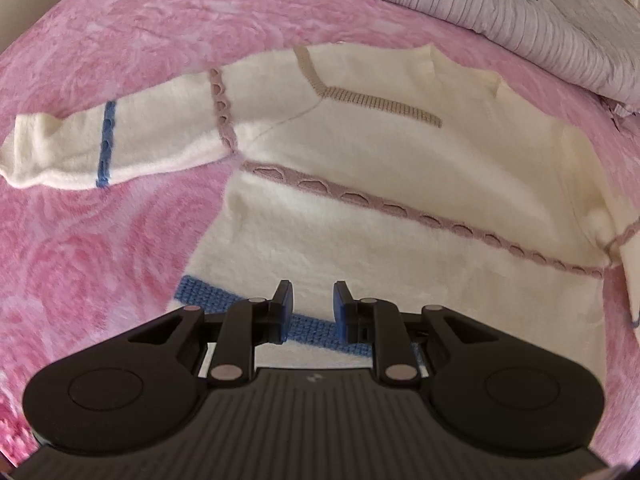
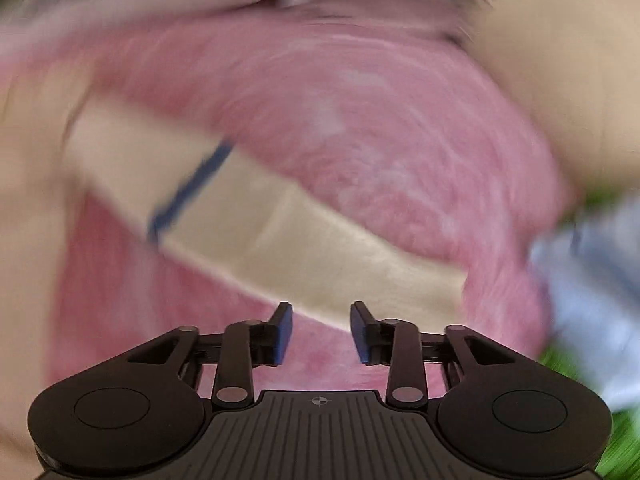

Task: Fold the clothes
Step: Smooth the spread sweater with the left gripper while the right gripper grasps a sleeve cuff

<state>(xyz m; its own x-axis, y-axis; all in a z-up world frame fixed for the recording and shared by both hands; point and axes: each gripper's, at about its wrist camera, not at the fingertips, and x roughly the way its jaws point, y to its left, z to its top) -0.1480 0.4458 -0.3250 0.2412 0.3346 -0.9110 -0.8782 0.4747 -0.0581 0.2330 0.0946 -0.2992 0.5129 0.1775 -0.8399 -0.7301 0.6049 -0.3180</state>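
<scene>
Cream and fluffy, the sweater (image 1: 360, 184) lies flat and face up on a pink blanket (image 1: 120, 60) on the bed. One sleeve (image 1: 112, 144) sticks out to the side in the left wrist view. The other sleeve (image 2: 280, 232) shows in the right wrist view, but that picture is very blurry.

The left gripper (image 1: 312, 308) hangs over the blue band (image 1: 208, 292) at the bottom edge of the sweater. Its jaws are open only a little, and nothing is between them. I cannot tell if they touch the knit.

The right gripper (image 2: 320, 332) is above the blanket, just beside the end of its sleeve. Its jaws are about half open and hold nothing.

Here is what could go wrong. The left jaws have such a small gap that they may only pinch the fuzz on top, or slide off the thick band. Then the hem would drop when it is lifted. The right hand looks like it is moving fast, so it might miss the cuff or grab the blanket too. The blanket is soft and loose, and it could bunch up and pull the sweater crooked. A striped quilt (image 1: 460, 0) is piled close to the collar, so a fold going that way could bump into it.
</scene>
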